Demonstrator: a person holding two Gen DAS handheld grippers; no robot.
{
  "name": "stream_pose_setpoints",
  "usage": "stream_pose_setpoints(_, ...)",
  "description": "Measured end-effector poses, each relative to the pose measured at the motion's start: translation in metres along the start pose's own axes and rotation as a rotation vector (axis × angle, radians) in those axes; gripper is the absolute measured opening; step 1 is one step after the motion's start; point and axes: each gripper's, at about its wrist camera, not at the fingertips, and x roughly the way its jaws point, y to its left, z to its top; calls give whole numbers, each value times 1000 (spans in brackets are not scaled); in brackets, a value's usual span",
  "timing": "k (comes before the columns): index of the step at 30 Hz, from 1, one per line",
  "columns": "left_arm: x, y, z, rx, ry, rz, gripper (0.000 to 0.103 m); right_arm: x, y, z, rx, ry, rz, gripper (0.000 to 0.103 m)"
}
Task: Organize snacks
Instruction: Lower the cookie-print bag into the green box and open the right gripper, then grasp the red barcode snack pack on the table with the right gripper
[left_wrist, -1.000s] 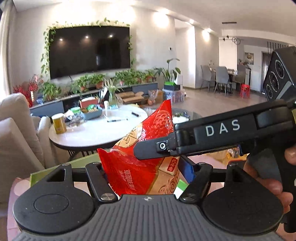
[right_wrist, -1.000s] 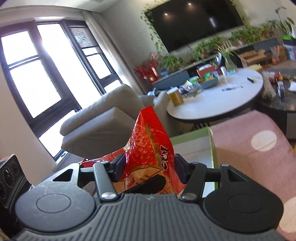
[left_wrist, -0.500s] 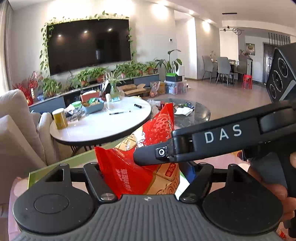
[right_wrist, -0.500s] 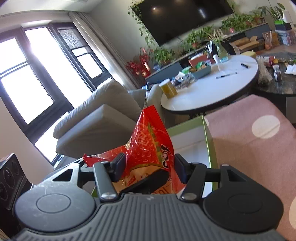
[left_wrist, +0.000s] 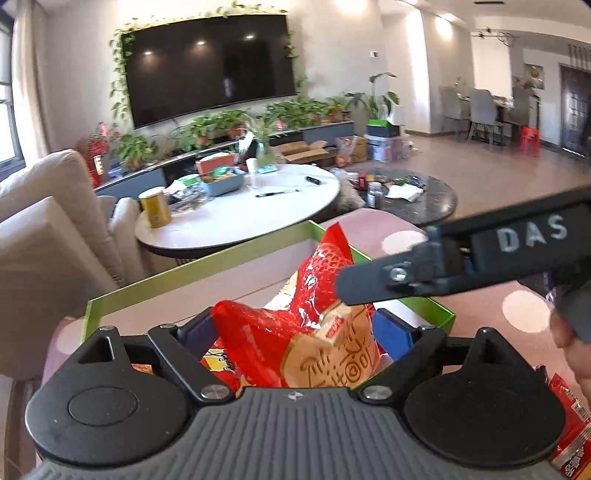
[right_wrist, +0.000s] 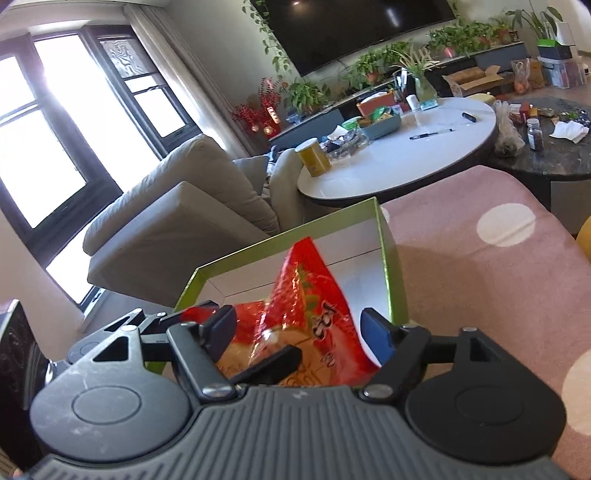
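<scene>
A red snack bag (left_wrist: 317, 343) with a strawberry print stands in a green-rimmed box (left_wrist: 207, 269) on a pink dotted cloth. My left gripper (left_wrist: 295, 328) straddles the bag's lower part; its jaws are opening and its pads stand clear of the foil. The right gripper's finger (left_wrist: 365, 288) reaches in from the right against the bag's upper half. In the right wrist view the bag (right_wrist: 306, 302) sits between my right gripper's (right_wrist: 299, 328) spread jaws, with the blue pad (right_wrist: 376, 336) bare. Another packet (left_wrist: 218, 363) lies under the bag in the box (right_wrist: 280, 236).
A further red packet (left_wrist: 569, 424) lies on the cloth at lower right, beside a hand (left_wrist: 569, 343). Beyond the box stand a white round table (left_wrist: 258, 210) with a yellow can and tray, a dark round table (left_wrist: 424, 199) and a beige sofa (left_wrist: 44, 240).
Both grippers have tipped down toward the box, and the bag now sits lower, inside it. Both pairs of jaws stand wider than before, the left clearly so.
</scene>
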Motion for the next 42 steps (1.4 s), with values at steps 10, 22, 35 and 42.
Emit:
stream_pose_setpoints(10, -47, -1, 3, -29, -76, 23, 91, -27, 16, -3, -78, -20, 35, 93)
stream_pose_setpoints(22, -67, -17, -16, -96, -14, -54, 92, -76, 6, -15, -138, -54, -4, 93)
stream_pose_setpoints(35, -75, -42, -45, -129, 78, -158, 92, -89, -14, -57, -71, 69, -130, 93)
stream_pose_setpoints(42, -73, -59, -59, -118, 120, -241, 92, -84, -25, -79, -18, 131, -186, 93)
